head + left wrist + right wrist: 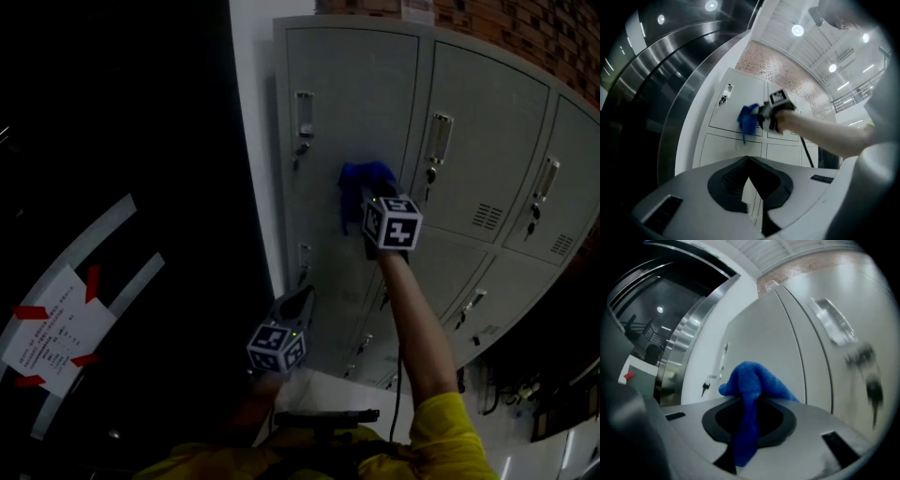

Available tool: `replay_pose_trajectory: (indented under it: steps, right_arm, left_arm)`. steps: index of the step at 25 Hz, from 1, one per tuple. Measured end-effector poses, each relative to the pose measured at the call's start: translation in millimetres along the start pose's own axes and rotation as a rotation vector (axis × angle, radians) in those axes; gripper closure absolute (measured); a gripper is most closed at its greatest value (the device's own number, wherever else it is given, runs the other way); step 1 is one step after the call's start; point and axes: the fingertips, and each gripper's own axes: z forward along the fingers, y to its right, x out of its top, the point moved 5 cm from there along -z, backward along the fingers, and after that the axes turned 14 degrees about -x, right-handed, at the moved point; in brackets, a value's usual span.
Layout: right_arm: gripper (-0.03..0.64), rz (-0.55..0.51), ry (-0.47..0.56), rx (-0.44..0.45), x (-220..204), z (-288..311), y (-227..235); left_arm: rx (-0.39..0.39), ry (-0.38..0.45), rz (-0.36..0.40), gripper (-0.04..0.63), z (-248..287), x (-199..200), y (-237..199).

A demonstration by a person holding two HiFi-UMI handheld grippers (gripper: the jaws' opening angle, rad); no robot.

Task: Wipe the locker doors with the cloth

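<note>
A bank of grey lockers (469,150) stands in front of me. My right gripper (367,199) is shut on a blue cloth (361,178), which lies against the top-left locker door (347,103), to the right of its handle (304,112). In the right gripper view the cloth (752,380) bunches over the jaws and a strip hangs down between them, with the door (773,343) just beyond. My left gripper (302,298) hangs lower, near the lower-left door, shut with nothing in it. The left gripper view shows the cloth (747,119) on the door.
A white pillar (253,141) borders the lockers on the left, with a dark curved wall beyond it carrying a paper sheet (56,333) fixed with red tape. Keys (300,150) hang in the door locks. Brick wall (525,28) rises above. Cables (506,394) lie at lower right.
</note>
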Motion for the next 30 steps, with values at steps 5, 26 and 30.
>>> replay_pose_trajectory:
  steps: [5, 26, 30]
  right_arm:
    - [0.548, -0.016, -0.073, 0.022, -102, -9, -9]
    - [0.546, -0.103, 0.177, 0.049, 224, 56, -73]
    - [0.546, -0.092, 0.139, 0.066, 91, 41, -67]
  left_arm:
    - [0.008, 0.002, 0.018, 0.603, -3, 5, -3]
    - [0.047, 0.019, 0.012, 0.603, -27, 13, -4]
    - [0.049, 0.016, -0.004, 0.603, -27, 8, -5]
